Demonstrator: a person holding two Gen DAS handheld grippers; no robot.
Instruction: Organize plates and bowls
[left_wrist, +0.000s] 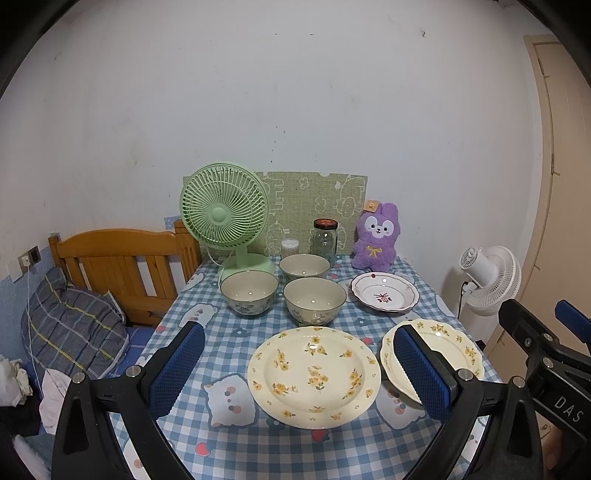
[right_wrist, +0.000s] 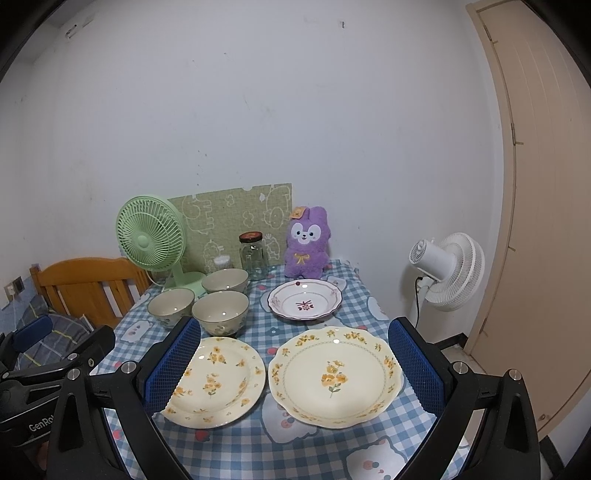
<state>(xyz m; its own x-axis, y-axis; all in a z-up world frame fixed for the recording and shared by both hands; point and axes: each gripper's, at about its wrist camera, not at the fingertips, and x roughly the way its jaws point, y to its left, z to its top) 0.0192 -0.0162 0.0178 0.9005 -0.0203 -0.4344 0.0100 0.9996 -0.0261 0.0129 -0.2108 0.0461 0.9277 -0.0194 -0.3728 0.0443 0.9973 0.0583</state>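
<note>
Both tools hang above the near edge of the table (left_wrist: 229, 339), nothing grasped. Left gripper (left_wrist: 299, 369): jaws spread wide, empty. Right gripper (right_wrist: 295, 363): same, wide and empty.

Layout: three bowls clustered at the back left, near the green fan (left_wrist: 225, 210): left bowl (left_wrist: 249, 291), rear bowl (left_wrist: 304, 266), front bowl (left_wrist: 314, 300). Red-patterned plate (left_wrist: 385, 291) sits behind the two yellow-flowered ones. Round flowered plate (left_wrist: 314, 376) and scalloped flowered plate (right_wrist: 334, 374) lie side by side at the front, apart by a narrow gap.

Risks, my judgement:
- Plates lie flat on the cloth; a pad has little rim to bite. A shallow pinch may slip and drop the plate.
- A pad pushed under a rim could snag the checked cloth and drag the other dishes.
- Front and rear bowls nearly touch; reaching between them may knock one against the glass jar (left_wrist: 325, 236).
- Stacking glazed pieces off-centre risks chipping or a sliding pile.

Position relative to jaws: round plate falls between the left jaws in the left wrist view, below and ahead, untouched. Scalloped plate falls likewise between the right jaws. Bowls well ahead of both.
</note>
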